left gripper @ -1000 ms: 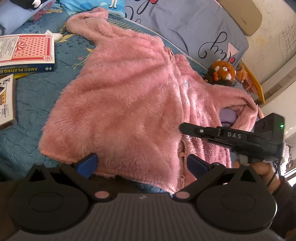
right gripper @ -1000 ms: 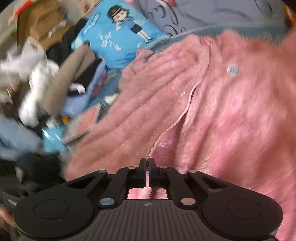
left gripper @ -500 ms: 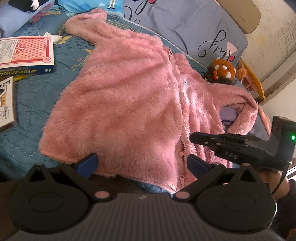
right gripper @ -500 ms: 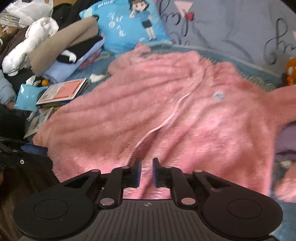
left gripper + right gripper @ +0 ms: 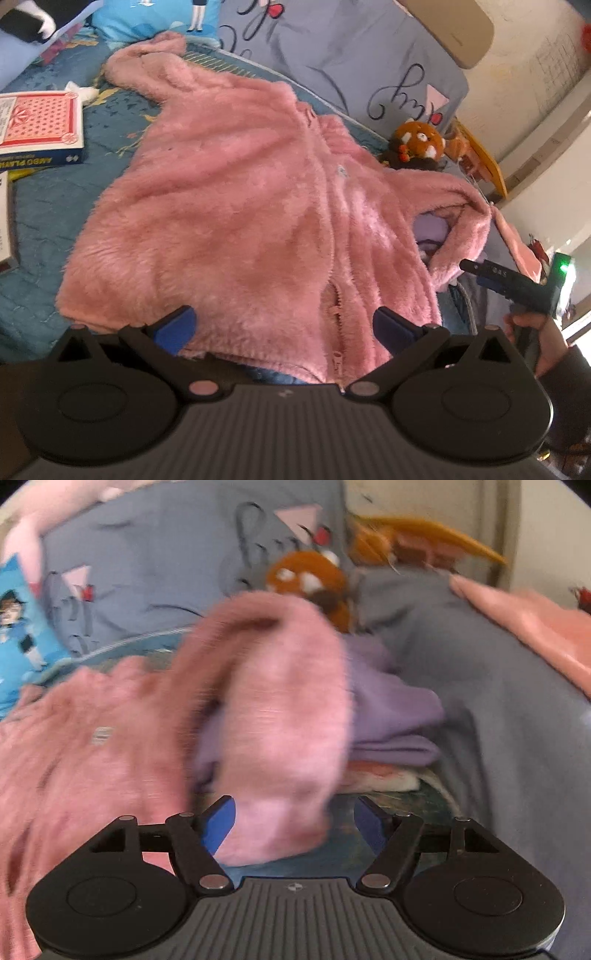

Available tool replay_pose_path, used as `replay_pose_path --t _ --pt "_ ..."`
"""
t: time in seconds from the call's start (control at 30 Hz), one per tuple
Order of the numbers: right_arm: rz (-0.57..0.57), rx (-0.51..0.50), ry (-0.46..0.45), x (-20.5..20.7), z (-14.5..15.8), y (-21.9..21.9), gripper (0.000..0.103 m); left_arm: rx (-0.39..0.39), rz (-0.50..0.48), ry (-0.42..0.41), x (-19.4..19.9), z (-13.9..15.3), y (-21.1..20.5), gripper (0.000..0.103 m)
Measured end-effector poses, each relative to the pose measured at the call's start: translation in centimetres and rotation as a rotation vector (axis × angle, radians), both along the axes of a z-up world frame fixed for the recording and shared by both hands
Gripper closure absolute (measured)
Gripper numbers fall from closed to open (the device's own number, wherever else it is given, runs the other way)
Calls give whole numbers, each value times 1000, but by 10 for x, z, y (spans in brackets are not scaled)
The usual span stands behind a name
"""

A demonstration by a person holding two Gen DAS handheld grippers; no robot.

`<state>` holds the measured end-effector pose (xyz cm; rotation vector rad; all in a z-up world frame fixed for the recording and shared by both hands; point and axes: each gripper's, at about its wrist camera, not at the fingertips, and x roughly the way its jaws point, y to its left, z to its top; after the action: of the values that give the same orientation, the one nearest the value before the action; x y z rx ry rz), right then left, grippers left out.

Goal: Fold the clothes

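home bedroom | quilted bed (image 5: pixel 40 206) | pillow (image 5: pixel 332 51) | plush toy (image 5: pixel 419 142)

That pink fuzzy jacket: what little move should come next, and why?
Probably shut the right hand-held gripper on the sleeve cuff. Its jaws stand open around that cuff, and the pink jacket lies spread flat, with the sleeve not yet folded in.

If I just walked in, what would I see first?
The big fluffy pink zip-up jacket spread flat across the blue quilted bed cover, filling the middle of the left wrist view. Next, the orange plush toy with white spots sitting just past the jacket by the grey pillow. Then the right tool, wide open at the end of the jacket's pink fuzzy sleeve.
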<state>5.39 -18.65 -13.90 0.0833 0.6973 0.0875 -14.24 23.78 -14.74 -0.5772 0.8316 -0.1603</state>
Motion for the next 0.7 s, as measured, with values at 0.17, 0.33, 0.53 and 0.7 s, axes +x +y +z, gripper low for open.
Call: replay_pose_path --t 0.17,0.33,0.53,0.7 --pt "-52 179 39 30 -6 -48 92 28 -33 11 2 -1 -11 0" --pt "-44 38 -41 30 49 -54 99 18 -22 27 4 -4 -10 0" --pt "-34 -131 -136 30 116 -61 100 5 -25 31 7 -5 -8 0" --pt "1 -197 -202 41 176 -56 100 -16 -23 32 8 -5 -6 0"
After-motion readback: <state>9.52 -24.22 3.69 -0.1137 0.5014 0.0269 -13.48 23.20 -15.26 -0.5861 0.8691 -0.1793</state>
